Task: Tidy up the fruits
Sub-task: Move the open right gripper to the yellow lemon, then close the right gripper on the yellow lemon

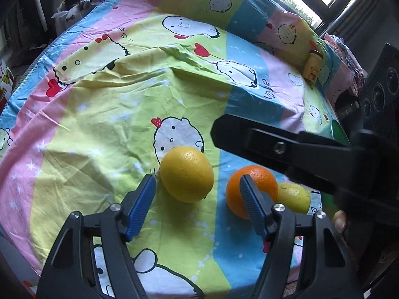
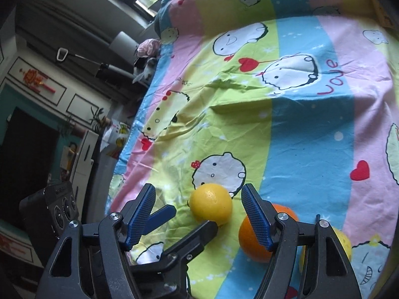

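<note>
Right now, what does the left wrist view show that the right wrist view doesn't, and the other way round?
Only the left wrist view shows the small yellow box at the far right of the bedsheet and a bit of something green behind the right tool's body. Only the right wrist view shows the wall decoration and the potted plant. Both show the large lemon, the orange and the smaller lemon lying loose, and the open left tool. The right tool is open too.
</note>
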